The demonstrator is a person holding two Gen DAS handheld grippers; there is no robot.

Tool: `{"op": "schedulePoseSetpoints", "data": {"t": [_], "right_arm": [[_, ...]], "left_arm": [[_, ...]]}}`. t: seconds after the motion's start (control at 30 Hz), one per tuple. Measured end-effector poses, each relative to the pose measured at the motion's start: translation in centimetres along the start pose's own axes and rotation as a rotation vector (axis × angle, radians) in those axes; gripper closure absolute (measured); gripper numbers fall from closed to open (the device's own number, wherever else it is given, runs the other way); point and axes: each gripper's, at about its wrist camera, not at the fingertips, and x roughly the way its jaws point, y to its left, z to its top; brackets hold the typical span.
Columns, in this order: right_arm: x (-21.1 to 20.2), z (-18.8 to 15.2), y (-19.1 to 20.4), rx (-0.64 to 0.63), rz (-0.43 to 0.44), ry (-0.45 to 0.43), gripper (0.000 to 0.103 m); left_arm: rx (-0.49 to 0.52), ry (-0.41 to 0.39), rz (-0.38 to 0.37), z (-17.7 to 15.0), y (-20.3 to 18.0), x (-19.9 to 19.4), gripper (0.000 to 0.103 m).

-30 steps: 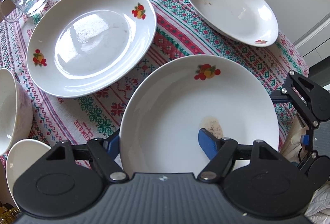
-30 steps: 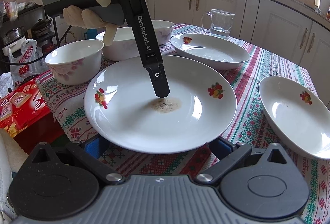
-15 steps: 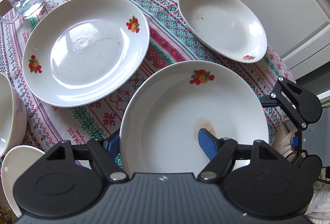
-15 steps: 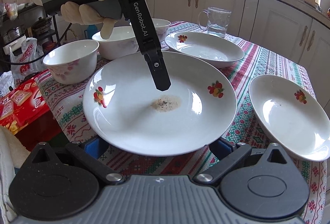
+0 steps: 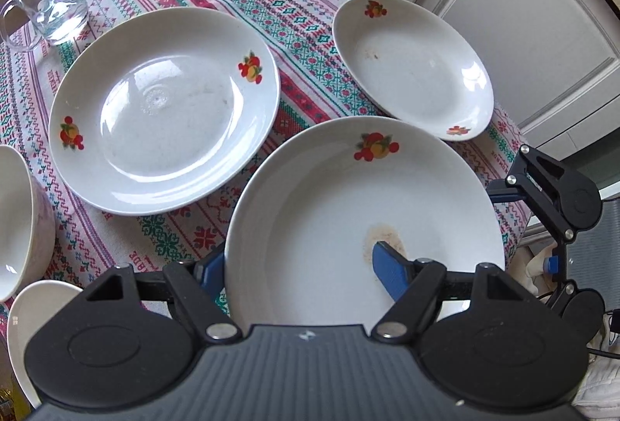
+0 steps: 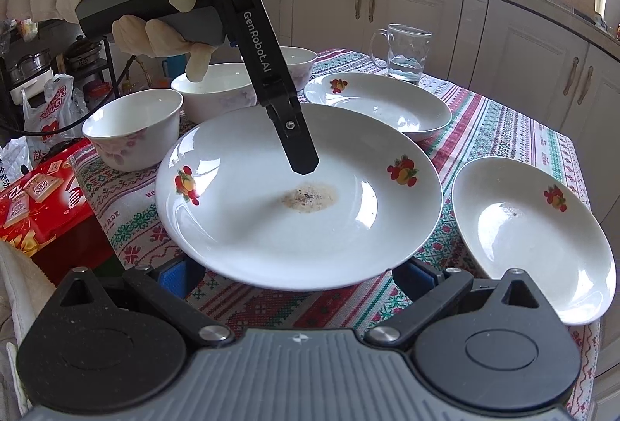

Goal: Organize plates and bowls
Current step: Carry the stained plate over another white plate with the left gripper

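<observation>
Left wrist view: the stained plate (image 5: 348, 212) is pinched at its near rim by the left gripper (image 5: 298, 266), jaws narrowly parted, one blue finger (image 5: 389, 272) on top, the other beneath. It hangs tilted above the patterned counter (image 5: 294, 14). Far left lies a larger plate (image 5: 162, 111), far right a smaller plate (image 5: 410, 64). The right gripper (image 6: 298, 272) sits under the plate's near edge, jaws wide, touching nothing visible.

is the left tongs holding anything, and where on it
Yes: the left tongs grip the stained plate by its near rim, one finger on its upper face, the other under its edge. The right tongs sit below it, holding nothing.
</observation>
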Motion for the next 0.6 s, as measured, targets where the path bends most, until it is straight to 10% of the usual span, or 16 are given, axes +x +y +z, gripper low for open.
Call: {"op": "schedulePoseSetpoints", "data": {"t": [0.6], "right_arm": [[-1.4, 0.2, -4.5, 0.012, -0.036, -0.002, 0.000]], "left_arm": [[0.052, -0.023, -0.013, 5.2, -2.2, 0.5, 0.028]]}}
